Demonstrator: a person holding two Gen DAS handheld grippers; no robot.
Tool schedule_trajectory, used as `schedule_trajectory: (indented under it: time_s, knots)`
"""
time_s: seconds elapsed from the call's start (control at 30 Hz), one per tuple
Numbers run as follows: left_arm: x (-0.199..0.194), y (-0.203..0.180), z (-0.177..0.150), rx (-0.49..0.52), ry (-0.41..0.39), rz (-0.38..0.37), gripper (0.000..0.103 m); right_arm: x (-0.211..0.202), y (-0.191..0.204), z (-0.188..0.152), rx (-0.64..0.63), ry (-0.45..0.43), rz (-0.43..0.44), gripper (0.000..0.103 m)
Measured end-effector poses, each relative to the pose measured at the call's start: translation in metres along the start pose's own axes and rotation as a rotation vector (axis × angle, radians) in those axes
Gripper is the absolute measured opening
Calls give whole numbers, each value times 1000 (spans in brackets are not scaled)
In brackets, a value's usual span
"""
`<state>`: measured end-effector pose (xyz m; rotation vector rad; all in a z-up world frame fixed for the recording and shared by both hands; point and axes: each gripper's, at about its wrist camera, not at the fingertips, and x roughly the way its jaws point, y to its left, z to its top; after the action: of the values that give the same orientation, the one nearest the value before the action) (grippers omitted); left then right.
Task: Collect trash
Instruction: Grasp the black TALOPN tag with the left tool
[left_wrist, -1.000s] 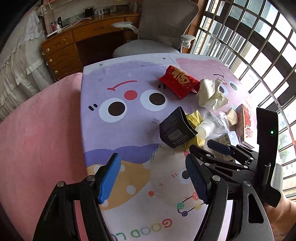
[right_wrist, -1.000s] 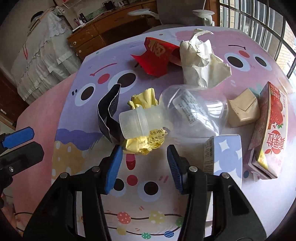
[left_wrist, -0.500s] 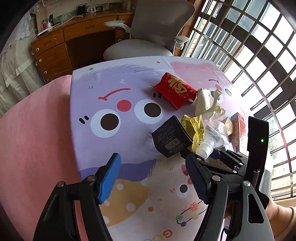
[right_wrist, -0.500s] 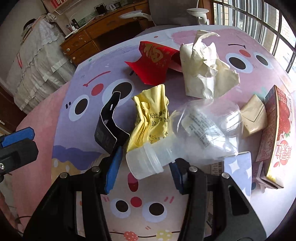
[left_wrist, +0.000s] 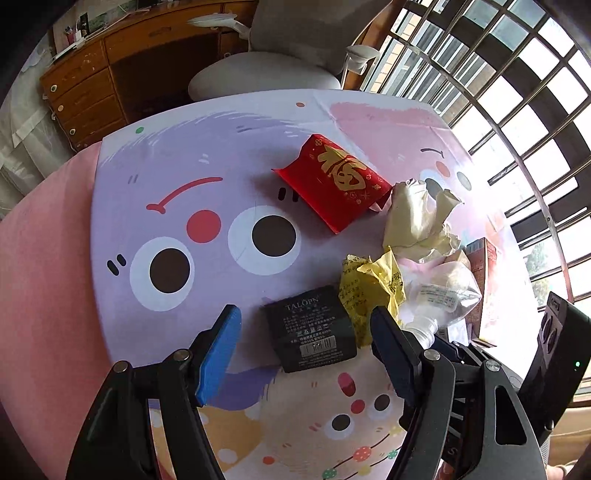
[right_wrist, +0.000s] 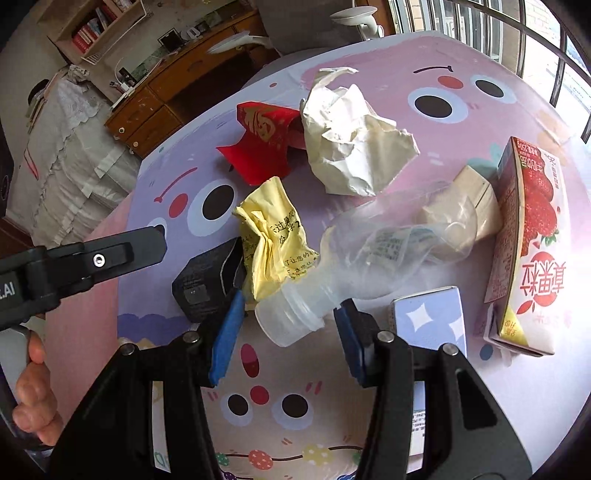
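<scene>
Right now the right gripper (right_wrist: 288, 328), jaws parted, straddles the capped neck of the crushed clear plastic bottle (right_wrist: 373, 254) at twelve o'clock, so close squarely on the neck, while the left gripper (left_wrist: 306, 347) gapes empty above the black box (left_wrist: 310, 328).

Both wrist views look down along their fingers from the counter's (left_wrist: 155, 206) near edge — close, facing the far edge — sharing the yellow wrapper (left_wrist: 369, 284) and black box (right_wrist: 207, 284).
</scene>
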<state>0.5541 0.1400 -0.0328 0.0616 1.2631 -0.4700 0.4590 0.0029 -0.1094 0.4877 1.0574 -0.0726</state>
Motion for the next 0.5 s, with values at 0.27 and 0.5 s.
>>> schedule_trajectory:
  time_s: [0.27,0.5]
  knots:
    - [48,-5,-4,41,114,101,74,-1,0,-9,10,18,16,47]
    - [61,11,-10,-38,141,37,72,-7,3,-15,11,24,42,47]
